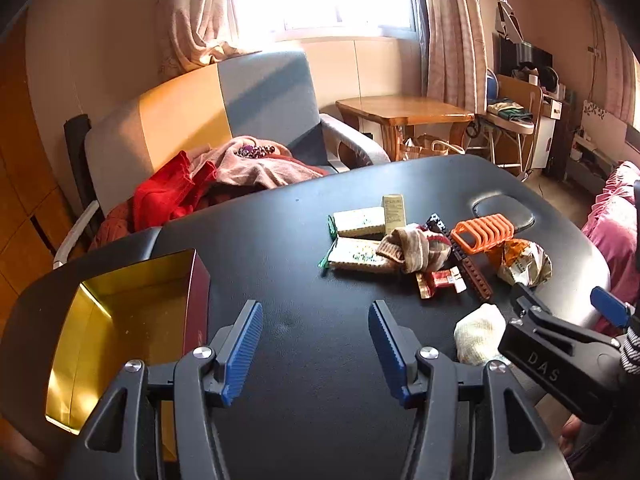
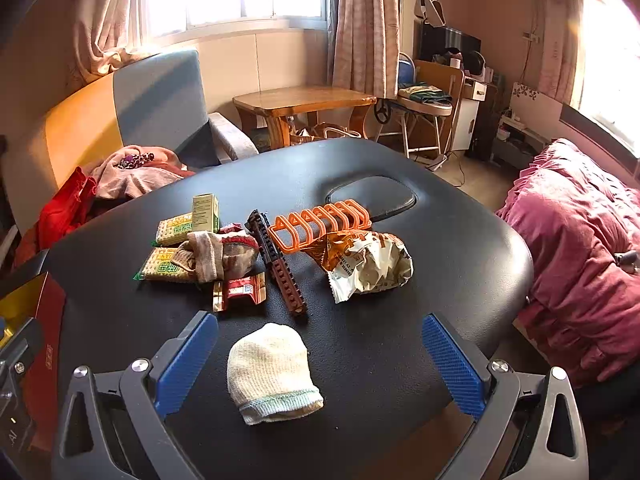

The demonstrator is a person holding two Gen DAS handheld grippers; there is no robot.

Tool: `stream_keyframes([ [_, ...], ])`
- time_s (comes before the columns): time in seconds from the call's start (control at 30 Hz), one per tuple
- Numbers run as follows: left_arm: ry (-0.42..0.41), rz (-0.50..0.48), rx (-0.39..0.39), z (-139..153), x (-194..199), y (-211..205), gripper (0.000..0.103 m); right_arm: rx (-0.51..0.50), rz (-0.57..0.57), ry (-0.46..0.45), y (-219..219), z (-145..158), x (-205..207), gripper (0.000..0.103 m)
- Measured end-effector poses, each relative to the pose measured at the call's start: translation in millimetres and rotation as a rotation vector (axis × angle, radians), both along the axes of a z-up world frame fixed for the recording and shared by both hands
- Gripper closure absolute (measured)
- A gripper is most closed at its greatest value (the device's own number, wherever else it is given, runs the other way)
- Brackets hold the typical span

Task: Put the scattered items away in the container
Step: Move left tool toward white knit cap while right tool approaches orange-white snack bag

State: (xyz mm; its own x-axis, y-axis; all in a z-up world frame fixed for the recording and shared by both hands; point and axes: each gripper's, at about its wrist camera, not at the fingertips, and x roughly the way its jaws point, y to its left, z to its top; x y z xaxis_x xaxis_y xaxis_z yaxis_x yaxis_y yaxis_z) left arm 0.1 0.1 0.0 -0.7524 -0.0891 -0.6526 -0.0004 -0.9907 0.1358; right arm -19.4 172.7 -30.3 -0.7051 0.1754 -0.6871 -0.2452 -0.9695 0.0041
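A red box with a gold inside [image 1: 120, 320] stands open on the black table [image 1: 280, 240], left of my open, empty left gripper [image 1: 316, 320]. My right gripper [image 2: 320, 332] is open wide around a small white sock [image 2: 272, 376], which also shows in the left wrist view [image 1: 480, 334]. Beyond lies a pile: two cracker packs [image 2: 168, 264], a small green box [image 2: 206, 212], a brown sock [image 2: 220, 256], a red wrapper [image 2: 240, 292], a brown brick strip [image 2: 284, 276], an orange rack [image 2: 320, 224] and a crumpled snack bag [image 2: 368, 264].
An armchair [image 1: 240, 112] with red and pink clothes [image 1: 224, 176] stands behind the table. A wooden side table [image 2: 304, 100] is further back. A pink quilt [image 2: 580, 248] lies to the right of the table.
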Motion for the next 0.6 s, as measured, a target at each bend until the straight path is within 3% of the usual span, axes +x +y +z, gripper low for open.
stream_keyframes([
  [0.33,-0.058,-0.031,0.031,-17,5,-3,0.047,-0.005,0.014,0.012,-3,-6,3,0.0],
  [0.6,-0.134,-0.065,0.036,-34,-6,-1,0.047,-0.106,0.104,0.026,10,-12,7,0.0],
])
